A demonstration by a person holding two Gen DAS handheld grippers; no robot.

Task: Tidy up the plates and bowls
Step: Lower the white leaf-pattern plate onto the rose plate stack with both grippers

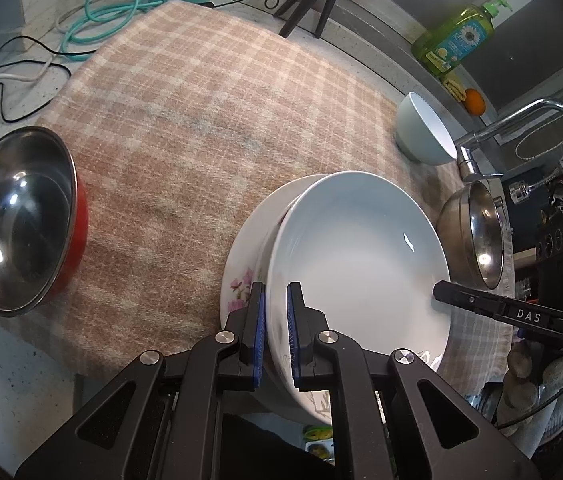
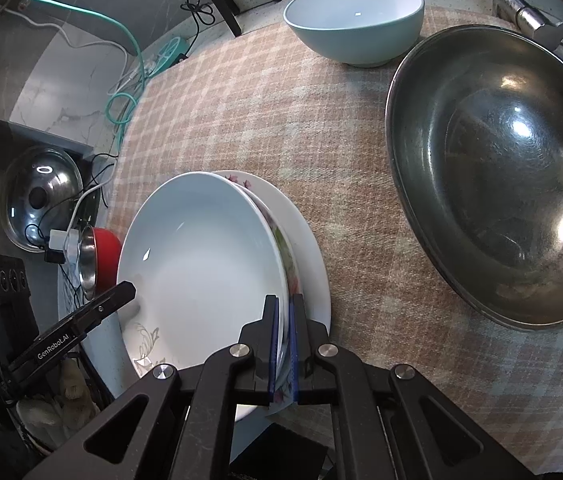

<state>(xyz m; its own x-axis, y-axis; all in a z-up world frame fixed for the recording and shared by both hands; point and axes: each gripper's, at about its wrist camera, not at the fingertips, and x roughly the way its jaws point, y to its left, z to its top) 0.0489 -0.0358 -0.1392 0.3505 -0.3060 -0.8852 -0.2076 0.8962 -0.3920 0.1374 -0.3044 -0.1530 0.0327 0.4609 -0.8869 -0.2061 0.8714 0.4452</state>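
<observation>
Left wrist view, from left to right:
Red bowl [image 1: 21, 220]: steel-lined, red outside, at the left edge of the checked cloth [image 1: 185, 128], well apart from the plates.
Flowered plate [image 1: 241, 264]: lies flat on the cloth near its front edge, underneath the white plate.
Left hand-held gripper [image 1: 275, 332]: clenched on the near-left rim of the white plate [image 1: 361, 248], one blue pad outside the rim and one inside.
White plate: tilted, its left rim raised off the flowered plate, directly ahead of the left hand-held gripper.
Right hand-held gripper [image 1: 441, 290]: one black finger reaches in from the right and meets the plate's right rim.
Blue bowl [image 1: 421, 130]: upright at the far right corner of the cloth, well apart from the plates.
Steel bowl [image 1: 473, 236]: just right of the plates, near the faucet [image 1: 521, 128].

Right wrist view, from left to right:
Left hand-held gripper: a black finger enters from the left and touches the white plate's left rim.
White plate: sits over the flowered plate, a leaf print on its near rim.
Right hand-held gripper [image 2: 284, 340]: clamped on a plate rim at the stack's near-right edge; whether it pinches one plate or both I cannot tell.
Steel bowl: large and close on the right, apart from the plates.
Blue bowl: far side of the cloth, beyond the steel bowl.
</observation>
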